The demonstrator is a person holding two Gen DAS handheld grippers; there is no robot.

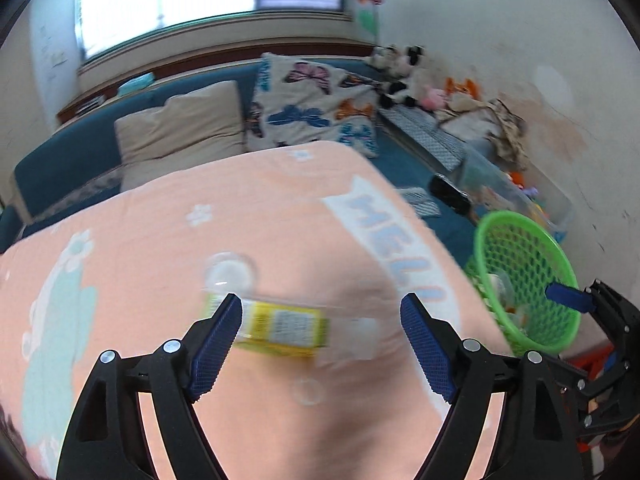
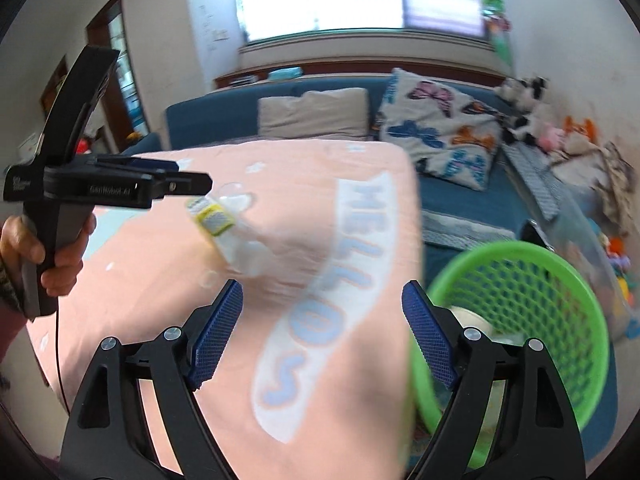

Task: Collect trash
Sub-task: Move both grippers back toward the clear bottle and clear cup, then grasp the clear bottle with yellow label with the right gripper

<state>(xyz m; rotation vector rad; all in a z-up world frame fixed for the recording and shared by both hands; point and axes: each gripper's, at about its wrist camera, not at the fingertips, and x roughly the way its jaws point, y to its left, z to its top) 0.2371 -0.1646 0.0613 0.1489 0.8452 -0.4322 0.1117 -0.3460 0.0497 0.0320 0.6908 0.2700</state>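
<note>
Left wrist view: big pink blanket (image 1: pixel 160 240) fills the frame, green basket (image 1: pixel 528 280) sits off its right edge with some trash already inside, and the clear plastic bottle (image 1: pixel 280 320) with the yellow label lies flat on the blanket. The left gripper (image 1: pixel 320 320) is wide open, empty, its left pad just at the bottle. The right gripper (image 2: pixel 322 320) is also spread wide, holding nothing, near the basket. Risks: the soft blanket may let the bottle roll away as the jaws close, and a crushed, slick bottle could squirt out.
</note>
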